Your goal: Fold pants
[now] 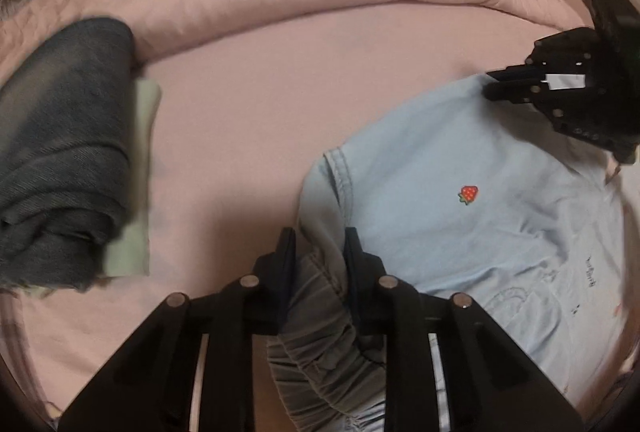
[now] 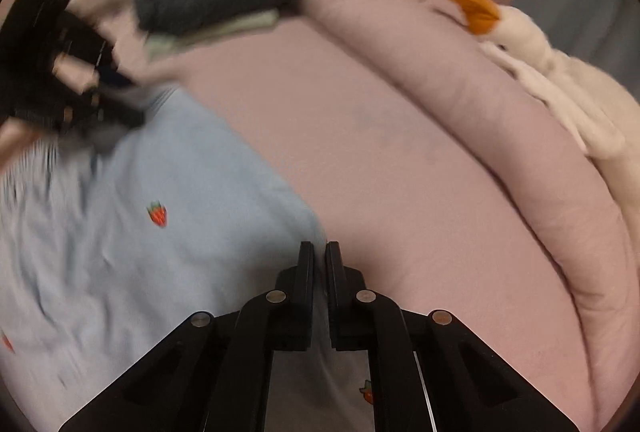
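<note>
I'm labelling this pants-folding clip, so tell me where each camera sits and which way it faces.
Left wrist: on the left gripper, looking down at the light-blue strawberry-print pants on the pink bedsheet; its fingers clamp the pants' gathered waistband; right gripper opposite.
Right wrist: on the right gripper, shut on the pants' edge; blurred left gripper far left.
Shared: pants, folded dark denim, white plush goose.

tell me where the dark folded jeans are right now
In the left wrist view the dark folded jeans sit at the left edge on the pink bed sheet, atop a pale green cloth, well apart from the light blue pants.
</note>
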